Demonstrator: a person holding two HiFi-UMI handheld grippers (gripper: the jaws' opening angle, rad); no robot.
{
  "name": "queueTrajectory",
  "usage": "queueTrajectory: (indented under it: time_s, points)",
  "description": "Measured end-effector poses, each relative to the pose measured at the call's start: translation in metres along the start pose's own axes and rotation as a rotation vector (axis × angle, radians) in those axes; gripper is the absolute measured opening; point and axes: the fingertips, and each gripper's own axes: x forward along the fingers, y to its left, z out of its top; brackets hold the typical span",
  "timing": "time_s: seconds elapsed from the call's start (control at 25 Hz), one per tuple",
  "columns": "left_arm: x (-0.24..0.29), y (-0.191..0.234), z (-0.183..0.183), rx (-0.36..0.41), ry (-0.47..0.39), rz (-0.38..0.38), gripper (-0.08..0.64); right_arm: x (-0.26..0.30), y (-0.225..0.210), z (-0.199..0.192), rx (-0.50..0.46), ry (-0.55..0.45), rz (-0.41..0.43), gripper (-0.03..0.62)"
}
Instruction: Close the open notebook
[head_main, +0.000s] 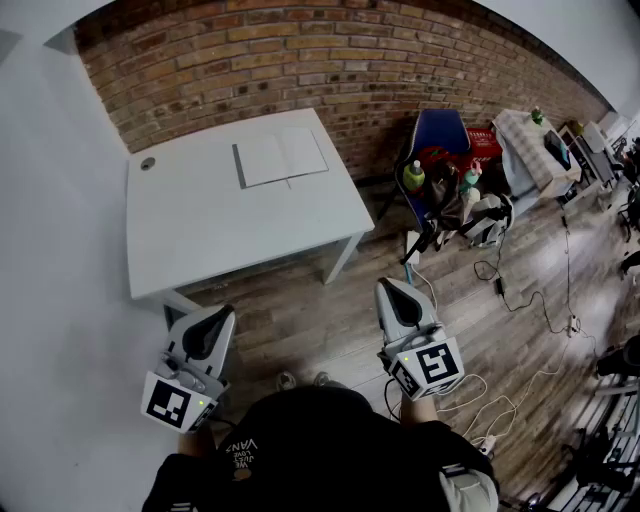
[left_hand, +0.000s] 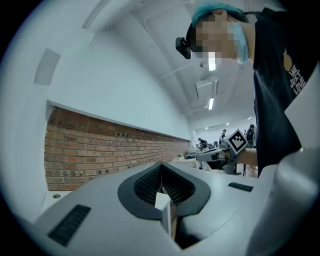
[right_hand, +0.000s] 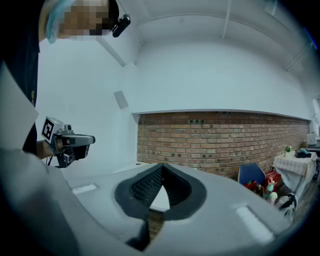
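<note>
1. Notebook (head_main: 281, 157) lies open and flat on the white table (head_main: 200, 230), in the upper middle of the head view, near the brick wall (head_main: 300, 60).
2. We hold the left gripper (head_main: 220, 314) at lower left, its jaws pressed together on nothing.
3. Our right gripper (head_main: 391, 287), lower centre, is likewise closed and empty.
4. Both sit well apart from the notebook, below the table's near edge in the frame.
</note>
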Motion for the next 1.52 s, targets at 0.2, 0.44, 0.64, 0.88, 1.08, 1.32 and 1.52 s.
queueTrajectory:
  time_s: [0.2,0.44,0.64,0.88,1.08,1.32,1.52]
  points:
    - [-0.001,0.001,-0.001,-0.025,-0.008,-0.016,0.012,-0.001,0.009,0.003,0.022,-0.024,0.021,-0.003]
    - [-0.002,0.006,-0.01,-0.049,0.011,-0.011,0.012,0.0,0.008,-0.005,0.033,-0.021,-0.013,-0.002]
    - [0.003,0.013,-0.013,-0.039,-0.005,0.003,0.011,0.009,-0.003,-0.007,0.06,-0.013,-0.017,-0.002]
    - [0.025,0.022,-0.02,-0.035,-0.013,0.036,0.012,0.035,-0.023,-0.017,0.084,-0.004,0.002,-0.002]
    - [0.056,0.037,-0.031,-0.043,0.02,0.08,0.012,0.058,-0.052,-0.021,0.106,-0.007,0.018,-0.002]
    - [0.106,0.046,-0.037,-0.032,0.006,0.079,0.011,0.094,-0.093,-0.03,0.121,-0.005,0.045,-0.002]
    - [0.138,0.059,-0.044,-0.044,0.023,0.109,0.012,0.123,-0.123,-0.028,0.095,-0.002,0.058,-0.002]
